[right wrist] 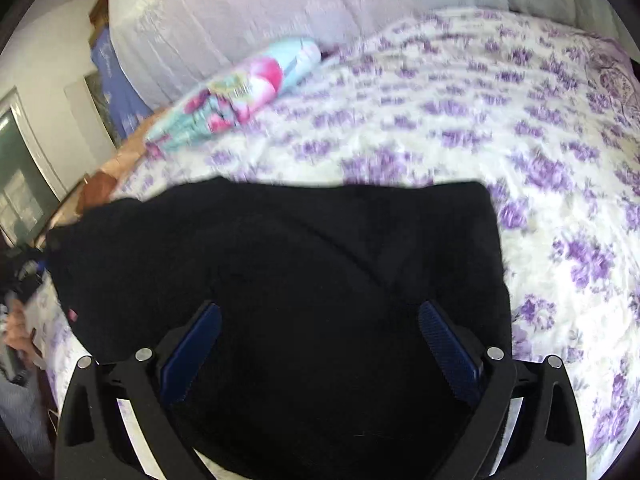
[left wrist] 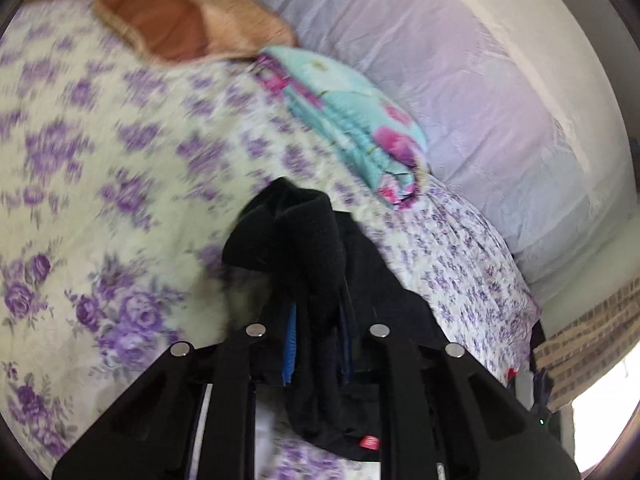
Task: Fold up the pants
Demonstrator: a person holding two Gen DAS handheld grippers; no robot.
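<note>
Black pants on the floral bed, left gripper clenched on a bunch of the cloth, right gripper released

Left to right: left gripper [left wrist: 318, 320], blue pads drawn close on a raised fold of the black pants [left wrist: 296, 236], cloth bunched above the fingertips and hanging down between the arms; purple-flowered bedspread [left wrist: 120, 160] below it; orange cushion [left wrist: 188, 24] at the far edge, folded teal-and-pink quilt [left wrist: 360, 128] beside the pale lilac bolster [left wrist: 460, 100]. Right gripper [right wrist: 320, 316] with jaws wide apart, blue pads [right wrist: 444, 340] either side of the pants [right wrist: 280, 248], which lie spread flat on the bedspread [right wrist: 520, 140]; whether the pads touch the cloth cannot be told
</note>
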